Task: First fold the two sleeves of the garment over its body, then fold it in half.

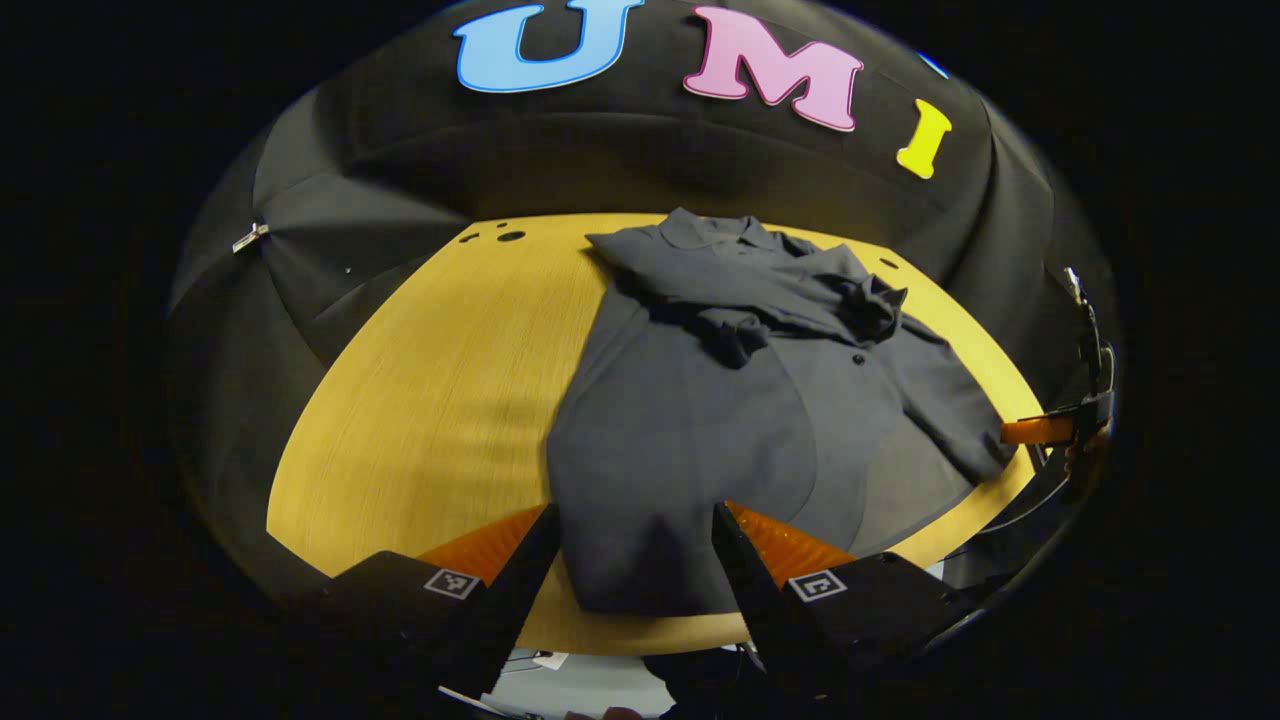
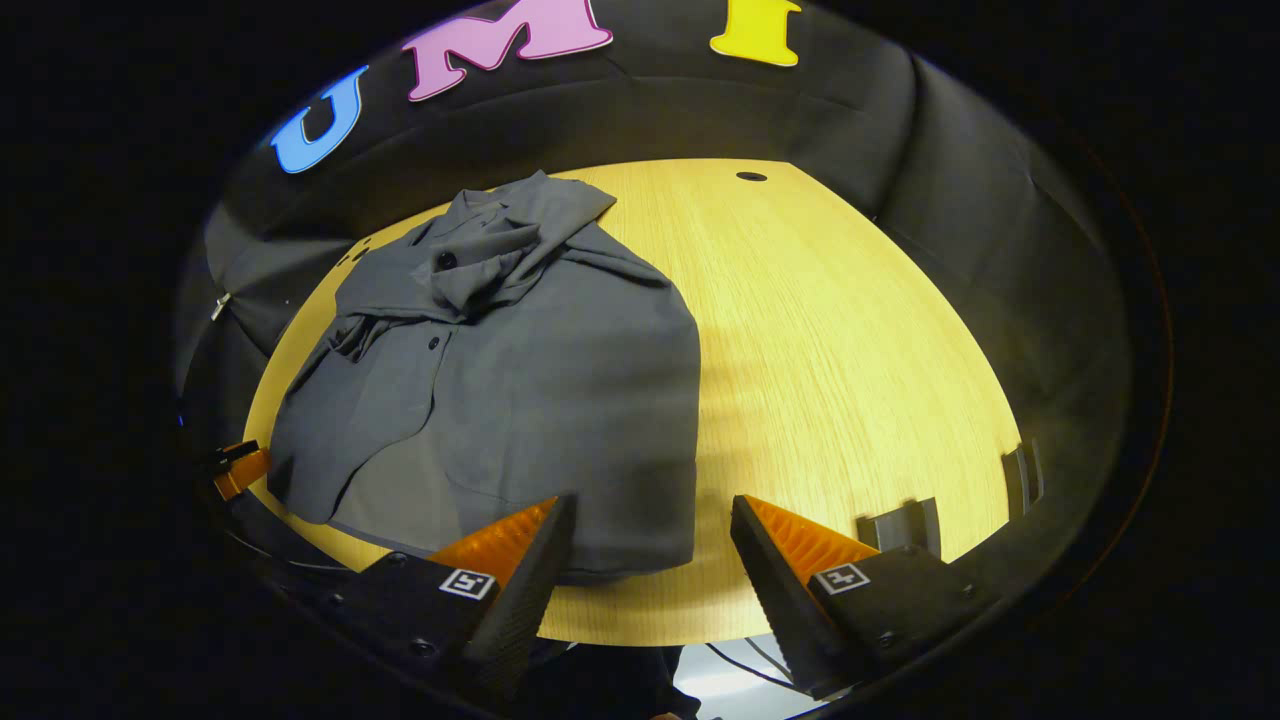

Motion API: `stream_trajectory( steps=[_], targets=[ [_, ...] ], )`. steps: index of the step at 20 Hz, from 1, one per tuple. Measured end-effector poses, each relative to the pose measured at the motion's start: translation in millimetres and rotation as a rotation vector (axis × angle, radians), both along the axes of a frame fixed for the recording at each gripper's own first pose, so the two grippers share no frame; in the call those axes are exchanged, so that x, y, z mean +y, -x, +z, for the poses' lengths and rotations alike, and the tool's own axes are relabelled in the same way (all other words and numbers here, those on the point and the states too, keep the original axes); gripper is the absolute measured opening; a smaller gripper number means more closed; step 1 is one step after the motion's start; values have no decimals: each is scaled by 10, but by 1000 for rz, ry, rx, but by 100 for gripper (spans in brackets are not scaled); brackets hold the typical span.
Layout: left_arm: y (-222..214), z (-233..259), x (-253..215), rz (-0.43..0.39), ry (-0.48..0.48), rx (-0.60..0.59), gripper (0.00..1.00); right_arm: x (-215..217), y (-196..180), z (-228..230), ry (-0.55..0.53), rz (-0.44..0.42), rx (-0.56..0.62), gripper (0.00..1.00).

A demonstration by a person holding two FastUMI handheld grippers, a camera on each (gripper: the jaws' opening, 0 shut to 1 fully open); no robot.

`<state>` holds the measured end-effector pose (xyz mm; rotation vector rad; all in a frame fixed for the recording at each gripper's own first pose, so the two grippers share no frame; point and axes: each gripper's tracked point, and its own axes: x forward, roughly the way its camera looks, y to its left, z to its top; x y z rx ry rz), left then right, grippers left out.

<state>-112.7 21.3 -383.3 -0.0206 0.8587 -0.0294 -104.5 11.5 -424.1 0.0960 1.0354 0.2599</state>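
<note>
The shirt point(image 1: 720, 400) lies on the table point(image 1: 430, 400), collar at the far end, hem at the near edge. Both sleeves are folded across the upper body and lie bunched below the collar.

In the left gripper view, the left gripper point(image 1: 635, 560) hangs above the near table edge, jaws spread and gripping nothing. The hem's left corner lies between the two fingers, with the body running ahead of the gap. The right gripper point(image 1: 1040, 430) shows far off to the right, by the hem's other corner.

In the right gripper view, the right gripper point(image 2: 650, 560) has its jaws spread and gripping nothing. The shirt point(image 2: 520, 400) lies ahead and to the left; its hem corner sits just ahead of the left finger. Bare table point(image 2: 850, 350) lies ahead of the right finger. The left gripper point(image 2: 240, 468) shows at the far left, beside the hem.
</note>
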Motion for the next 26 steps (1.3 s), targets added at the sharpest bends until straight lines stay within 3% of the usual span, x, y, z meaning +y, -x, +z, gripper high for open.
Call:
stream_trajectory(
  steps=[5, 13, 14, 15, 18, 19, 20, 22, 26],
  targets=[
    [47, -220, 154, 85, 1, 58, 96, 122, -42, -94, 3, 30, 19, 99],
    [7, -371, 41, 66, -42, 106, 99, 236, -80, -186, 56, 120, 7, 98],
    [-9, -379, -69, 15, -39, 114, 92, 273, -73, -207, 53, 129, 4, 93],
    [-27, -370, -166, -37, -22, 102, 71, 360, -91, -209, 37, 150, -8, 86],
    [-92, -365, -236, 4, 51, 136, 11, 566, -42, -161, 39, 266, -31, 25],
    [-105, -353, -221, 17, 90, 154, 8, 582, -42, -172, 45, 275, -26, 10],
    [-107, -347, -234, 25, 122, 169, 6, 584, -49, -155, 37, 261, -19, 6],
    [-41, -340, -221, 21, 129, 212, 6, 565, 13, -140, -3, 226, 20, 6],
    [44, -263, -214, 23, 139, 240, 6, 492, 264, -15, -33, 249, 40, 5]
  ],
)
